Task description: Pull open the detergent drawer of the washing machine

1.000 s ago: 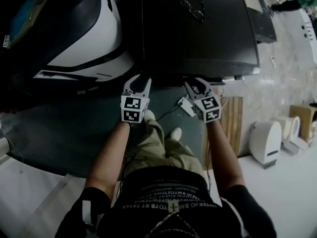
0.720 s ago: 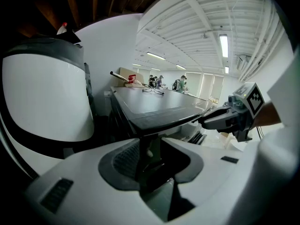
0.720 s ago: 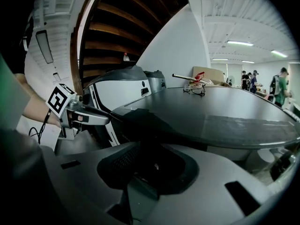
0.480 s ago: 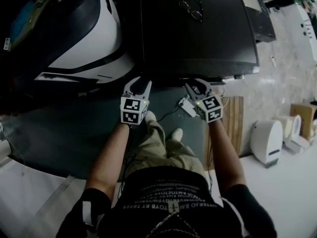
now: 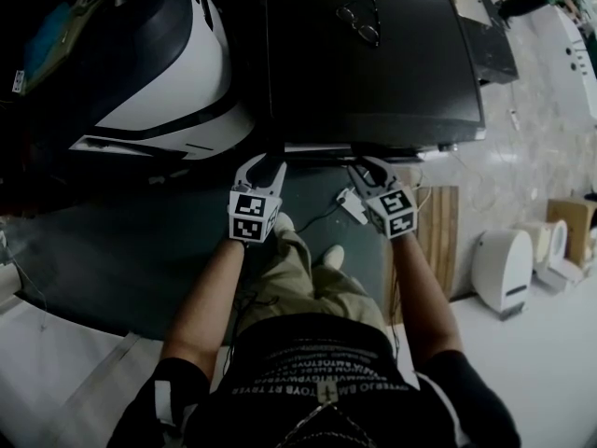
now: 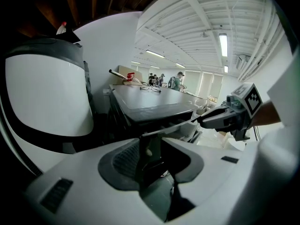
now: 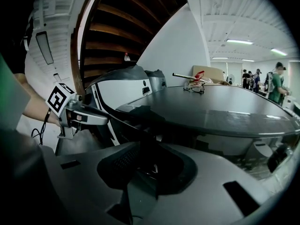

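Note:
The dark washing machine (image 5: 373,73) stands in front of me, and a pale strip (image 5: 326,147) runs along its front top edge. I cannot pick out the detergent drawer as a separate part. My left gripper (image 5: 264,161) is at the machine's front left corner. Its jaws are opening, and a dark upright piece of the front edge (image 6: 151,146) stands between them with room on both sides. My right gripper (image 5: 370,163) is further right along the same edge. It is open, with the dark edge (image 7: 146,139) between its jaws. Each gripper shows in the other's view: right gripper (image 6: 211,119), left gripper (image 7: 93,117).
A pair of glasses (image 5: 362,21) lies on the machine's lid. A large white-and-dark appliance (image 5: 159,73) stands close on the left. A white plug and cable (image 5: 352,201) lie on the green mat by my feet. A wooden board (image 5: 438,227) and small white units (image 5: 499,269) are on the right.
Both grippers stay at the machine's front edge. The view has tipped a little, and the pale strip along that edge shows more than before.

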`<state>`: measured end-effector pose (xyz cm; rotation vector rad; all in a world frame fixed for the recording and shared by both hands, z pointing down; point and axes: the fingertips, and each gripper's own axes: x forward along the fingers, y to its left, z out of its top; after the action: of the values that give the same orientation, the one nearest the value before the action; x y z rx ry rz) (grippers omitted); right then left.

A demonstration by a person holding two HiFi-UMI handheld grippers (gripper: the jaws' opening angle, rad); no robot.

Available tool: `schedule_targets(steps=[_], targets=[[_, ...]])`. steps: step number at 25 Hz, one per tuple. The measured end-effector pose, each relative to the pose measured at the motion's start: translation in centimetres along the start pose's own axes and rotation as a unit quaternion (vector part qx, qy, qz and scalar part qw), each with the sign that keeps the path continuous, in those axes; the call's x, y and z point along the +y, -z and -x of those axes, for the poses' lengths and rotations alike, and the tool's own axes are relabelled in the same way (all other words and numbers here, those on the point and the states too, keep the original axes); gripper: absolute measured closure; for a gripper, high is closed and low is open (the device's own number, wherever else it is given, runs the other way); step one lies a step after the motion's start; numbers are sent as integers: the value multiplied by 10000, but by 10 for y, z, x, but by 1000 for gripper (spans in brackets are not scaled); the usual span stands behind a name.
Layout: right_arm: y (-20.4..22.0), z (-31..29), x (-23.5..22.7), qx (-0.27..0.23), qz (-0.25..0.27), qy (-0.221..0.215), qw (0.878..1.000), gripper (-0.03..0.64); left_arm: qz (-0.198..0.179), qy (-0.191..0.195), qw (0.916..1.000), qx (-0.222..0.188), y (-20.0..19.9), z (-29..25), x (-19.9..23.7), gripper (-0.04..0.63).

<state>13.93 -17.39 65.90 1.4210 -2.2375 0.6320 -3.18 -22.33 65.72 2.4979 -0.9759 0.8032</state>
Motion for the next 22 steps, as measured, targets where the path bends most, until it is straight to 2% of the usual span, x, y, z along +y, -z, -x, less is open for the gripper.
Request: schedule_targets(steps=[22], targets=[[21,24,17,97,-186,-37,9998,529,-16,-37,9999,153,20,22,-21,466]])
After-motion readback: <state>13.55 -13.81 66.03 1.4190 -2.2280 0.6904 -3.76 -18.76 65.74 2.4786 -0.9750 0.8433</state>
